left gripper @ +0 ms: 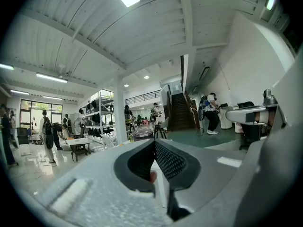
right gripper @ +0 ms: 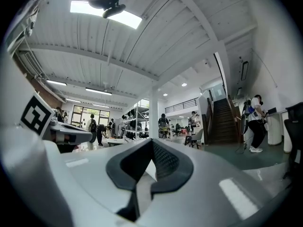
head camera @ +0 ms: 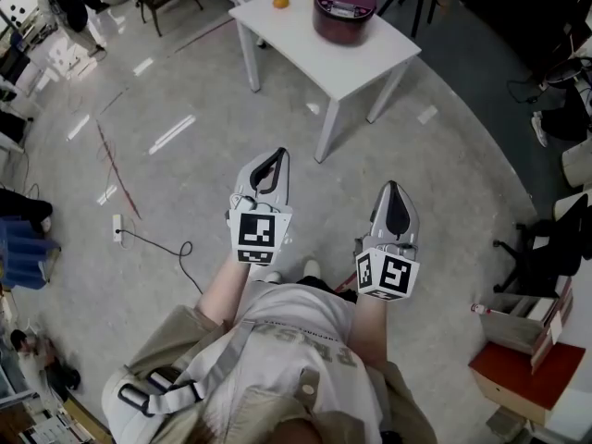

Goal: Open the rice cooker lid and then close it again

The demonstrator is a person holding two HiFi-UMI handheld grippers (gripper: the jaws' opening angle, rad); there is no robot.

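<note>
Well ahead of both grippers, the maroon rice cooker sat with its lid shut on the white table, an orange near it. The left gripper and right gripper pointed towards it, jaws pressed together on nothing. The frame cut off the table's far edge. Lettering on the person's shirt was too blurred to read.

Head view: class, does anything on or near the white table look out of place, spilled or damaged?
Nothing stands out. The round dark purple rice cooker sits upright with its lid closed on the white rectangular table. A small round orange object lies apart from it, to its left in the picture. Nothing looks spilled or broken.
</note>
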